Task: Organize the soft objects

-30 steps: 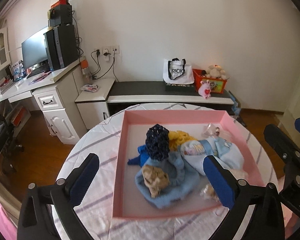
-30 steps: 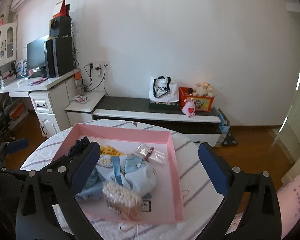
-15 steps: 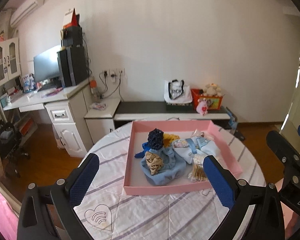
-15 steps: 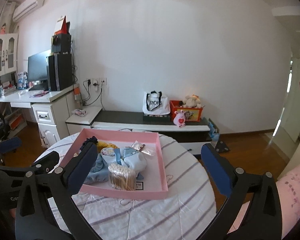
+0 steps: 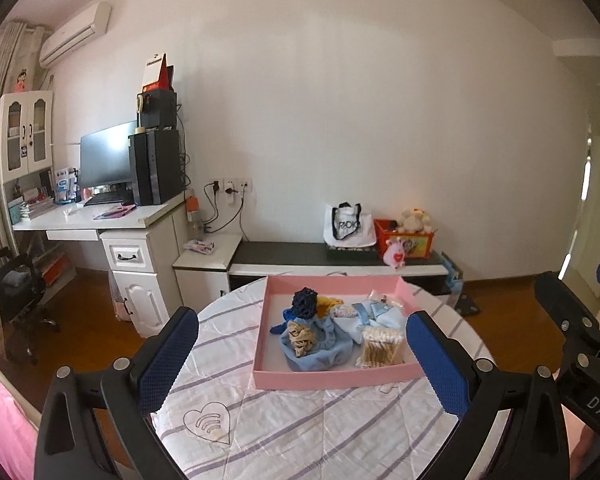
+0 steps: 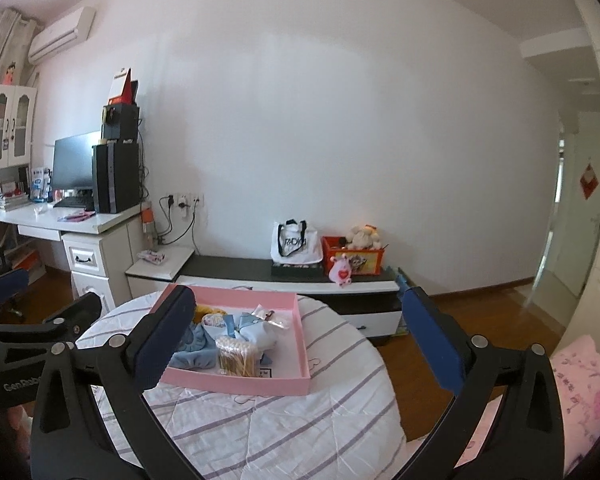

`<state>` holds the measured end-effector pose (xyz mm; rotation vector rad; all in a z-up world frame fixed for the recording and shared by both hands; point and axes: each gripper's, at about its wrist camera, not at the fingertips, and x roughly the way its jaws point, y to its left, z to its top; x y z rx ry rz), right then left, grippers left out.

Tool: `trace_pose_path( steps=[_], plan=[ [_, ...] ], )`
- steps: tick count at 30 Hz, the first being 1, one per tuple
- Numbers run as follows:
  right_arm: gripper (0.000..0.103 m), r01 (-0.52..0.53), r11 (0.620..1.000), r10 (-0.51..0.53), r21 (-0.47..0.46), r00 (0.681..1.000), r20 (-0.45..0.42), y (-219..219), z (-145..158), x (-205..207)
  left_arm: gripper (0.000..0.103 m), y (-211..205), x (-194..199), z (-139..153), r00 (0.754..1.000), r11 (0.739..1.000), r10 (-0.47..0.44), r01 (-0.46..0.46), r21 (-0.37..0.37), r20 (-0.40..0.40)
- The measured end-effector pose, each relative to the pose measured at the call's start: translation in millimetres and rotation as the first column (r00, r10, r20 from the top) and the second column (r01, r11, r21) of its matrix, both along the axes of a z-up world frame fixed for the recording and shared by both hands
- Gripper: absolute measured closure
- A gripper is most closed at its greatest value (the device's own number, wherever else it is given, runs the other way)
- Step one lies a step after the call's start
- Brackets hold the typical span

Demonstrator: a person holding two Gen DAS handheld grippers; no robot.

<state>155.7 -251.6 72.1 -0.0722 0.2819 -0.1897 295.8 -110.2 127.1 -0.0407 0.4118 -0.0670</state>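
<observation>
Left gripper [image 5: 302, 354]: jaws spread wide, holding nothing, touching nothing; it hangs above the near part of the tabletop [image 5: 300, 432].
Right gripper [image 6: 296, 344]: jaws likewise wide apart and empty, above the tabletop's right side; its left pad hides the tray's left end in its own view.
Tray [image 5: 328, 381]: pink, shallow, flat on the striped cloth at the far side of the tabletop, well beyond both pairs of jaws.
Soft things in the tray: a light blue cloth [image 5: 320, 348] with a beige scrunchie [image 5: 300, 337] on it, a dark blue knit piece [image 5: 305, 303], a yellow piece [image 5: 327, 303], and pale blue baby clothes [image 5: 374, 314], all bunched together and touching.
Cotton swabs [image 5: 381, 347]: a clear pack at the tray's near right.
Low cabinet [image 5: 336, 258]: behind the tabletop, against the wall, carrying a white bag [image 5: 344, 226] and a red box [image 5: 404, 238].
Desk [image 5: 100, 218]: to the left, with a monitor [image 5: 106, 156].
</observation>
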Motion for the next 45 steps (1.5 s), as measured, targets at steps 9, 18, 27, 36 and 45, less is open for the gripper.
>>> trace_pose_path(
  steps=[9,18,27,36,45],
  plan=[
    [0.000,0.043,0.999,-0.042,-0.024,0.997,0.062,2,8,-35,0.000,-1,-48,2,0.998,1.000,-0.013,0.012,0.015,0.056],
    [0.000,0.019,1.000,-0.018,-0.010,0.994,0.104,7,19,-65,0.000,0,-83,3,0.994,1.000,-0.006,0.005,0.014,0.108],
    [0.000,0.004,1.000,-0.005,0.013,0.994,0.112,6,19,-79,0.000,-10,-91,-3,0.991,0.999,0.013,-0.018,0.032,0.135],
    [0.000,0.033,0.999,-0.033,0.002,0.993,0.113,6,18,-81,0.000,-18,-88,-6,0.991,0.999,0.014,-0.019,0.034,0.133],
    [0.000,0.043,0.999,-0.043,0.001,0.992,0.118,6,18,-83,0.000,-18,-87,-8,0.990,0.999,0.016,-0.020,0.030,0.137]
  ],
)
